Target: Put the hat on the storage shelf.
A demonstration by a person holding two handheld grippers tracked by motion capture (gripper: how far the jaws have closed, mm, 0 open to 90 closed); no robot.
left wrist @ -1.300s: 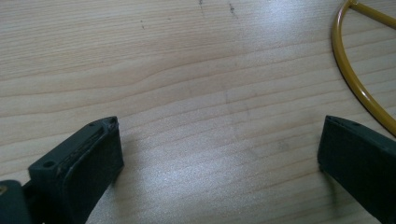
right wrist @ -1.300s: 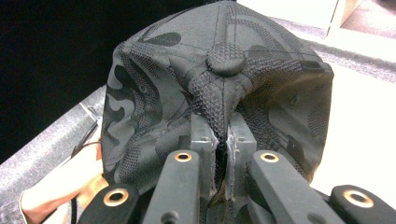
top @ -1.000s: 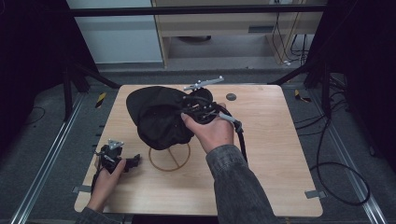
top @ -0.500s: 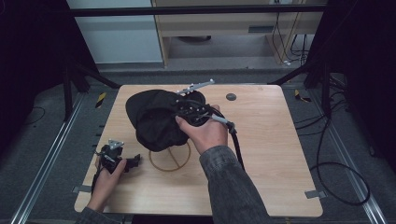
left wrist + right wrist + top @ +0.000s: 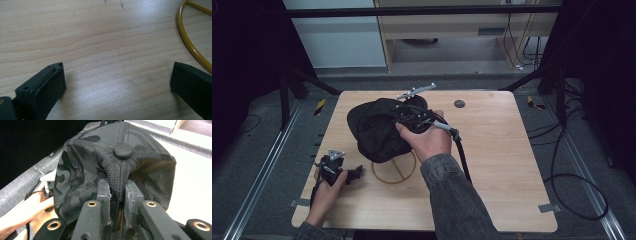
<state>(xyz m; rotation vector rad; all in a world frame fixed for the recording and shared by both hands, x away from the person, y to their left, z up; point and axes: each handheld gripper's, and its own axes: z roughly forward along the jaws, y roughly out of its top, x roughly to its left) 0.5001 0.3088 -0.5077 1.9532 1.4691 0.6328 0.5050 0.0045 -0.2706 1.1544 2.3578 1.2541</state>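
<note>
Black cap (image 5: 115,167) in right gripper (image 5: 117,192)

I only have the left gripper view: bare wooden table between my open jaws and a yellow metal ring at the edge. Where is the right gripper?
Observer: The right gripper is shut on a pinched fold of a black camouflage mesh cap.
Operator: Where on the cap?
Observer: Just below its round top button.
Operator: And where is that ring relative to the cap?
Observer: The yellow metal ring lies on the light wooden table, partly covered by the cap's near edge.
</note>
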